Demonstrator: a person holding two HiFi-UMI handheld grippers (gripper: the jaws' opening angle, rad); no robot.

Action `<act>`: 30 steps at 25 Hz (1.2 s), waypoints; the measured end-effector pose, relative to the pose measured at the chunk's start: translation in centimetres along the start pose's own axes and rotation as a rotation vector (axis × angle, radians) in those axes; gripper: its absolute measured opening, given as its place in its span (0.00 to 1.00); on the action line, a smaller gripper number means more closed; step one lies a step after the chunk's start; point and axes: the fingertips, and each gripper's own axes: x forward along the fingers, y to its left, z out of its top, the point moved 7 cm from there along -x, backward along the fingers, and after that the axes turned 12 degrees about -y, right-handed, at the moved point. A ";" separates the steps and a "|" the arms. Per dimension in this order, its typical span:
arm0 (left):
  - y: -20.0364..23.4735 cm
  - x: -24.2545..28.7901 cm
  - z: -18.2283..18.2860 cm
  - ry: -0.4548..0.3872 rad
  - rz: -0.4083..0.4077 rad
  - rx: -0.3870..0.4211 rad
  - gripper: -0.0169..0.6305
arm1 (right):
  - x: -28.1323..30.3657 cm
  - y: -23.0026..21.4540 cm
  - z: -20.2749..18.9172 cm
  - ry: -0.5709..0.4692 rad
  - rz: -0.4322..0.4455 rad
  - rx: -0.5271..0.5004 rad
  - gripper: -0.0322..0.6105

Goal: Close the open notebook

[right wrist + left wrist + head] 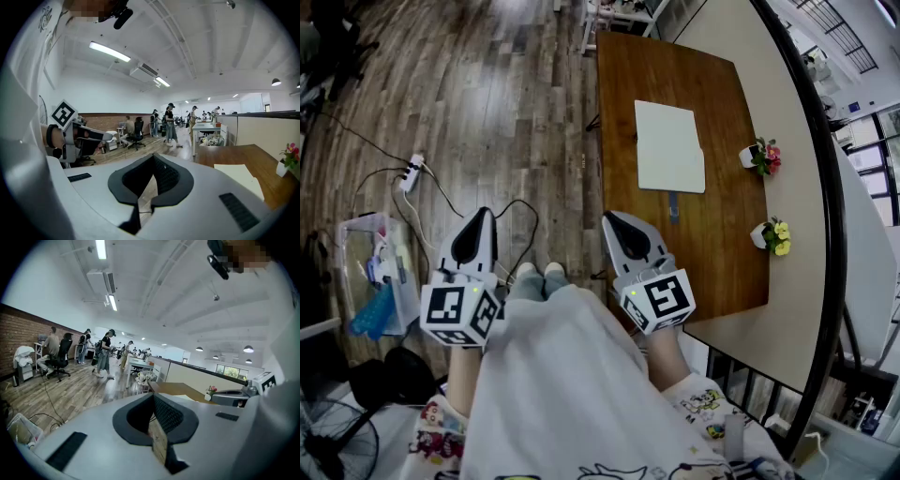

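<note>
The head view alone gives the layout. The notebook (669,147) lies flat, white face up, in the upper middle of the frame on the brown desk (712,253). It is well apart from both grippers, which hang over the wood floor (506,94) at lower centre. The left gripper (478,223) and right gripper (616,225) each have their fingers pressed together on nothing, as each gripper view shows close up.

The right gripper view catches the notebook at its lower right. The left gripper view sees the desk edge-on, where I cannot make the notebook out, and people (104,352) at centre left.

On the desk's right side stand a red-flowered pot (761,157) and a yellow-flowered pot (772,236). A small dark item (673,206) lies just below the notebook. A power strip (411,173) lies at left, and the person's pale garment (562,375) fills the bottom.
</note>
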 end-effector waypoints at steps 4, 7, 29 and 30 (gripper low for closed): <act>-0.4 0.2 0.0 0.000 0.002 0.006 0.03 | 0.0 -0.3 0.1 0.000 0.009 0.004 0.05; -0.2 0.2 -0.2 0.011 0.002 0.016 0.03 | 0.2 -0.5 0.1 -0.004 -0.006 0.017 0.05; 10.7 9.6 1.0 0.034 -0.034 -0.049 0.06 | 11.9 -0.8 -2.0 0.032 -0.091 0.149 0.26; 11.5 10.5 1.2 0.037 -0.041 -0.054 0.11 | 12.8 -1.0 -2.1 0.035 -0.104 0.146 0.28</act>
